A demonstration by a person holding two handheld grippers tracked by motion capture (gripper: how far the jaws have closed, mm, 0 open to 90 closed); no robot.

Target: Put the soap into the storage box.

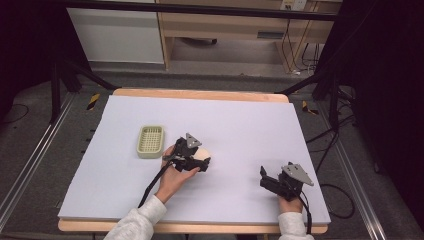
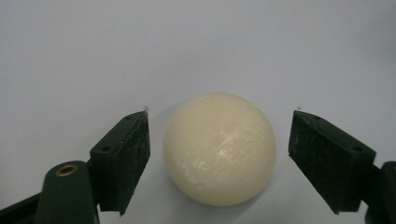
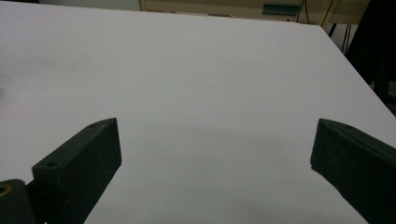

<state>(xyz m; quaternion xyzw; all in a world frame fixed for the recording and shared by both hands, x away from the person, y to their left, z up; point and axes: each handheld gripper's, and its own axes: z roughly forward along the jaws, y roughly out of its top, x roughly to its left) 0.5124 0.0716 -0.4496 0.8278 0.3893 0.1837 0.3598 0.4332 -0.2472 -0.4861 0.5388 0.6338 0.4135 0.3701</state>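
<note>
**Left jaws straddled the ball, no grip yet — roll-off was the main risk**

I had the left gripper (image 2: 219, 140) spread wide around the cream ball (image 2: 219, 149), one jaw on each side and a visible gap on both. Nothing was clamped. In the high view the ball (image 1: 204, 156) sat on the white table sheet (image 1: 240, 125), near the middle, just right of the green basket (image 1: 150, 141) and apart from it.

My read on the risks:
- The ball looked smooth and glossy. If the jaws closed off-centre, I judged it would squirt out forward or sideways.
- The left jaw sat nearer the ball than the right one. Uneven contact could nudge it before both pads (image 2: 122, 158) bit.
- A flat sheet with no lip meant a freed ball could roll well away, possibly off the edge.
- Closing too high on the curve would likely let it pop downward.

The right gripper (image 1: 272, 181) was spread wide and empty, parked near the front right of the table, well apart from the ball.

Writing: I could read no brand, label or text on the ball, basket or grippers.
</note>
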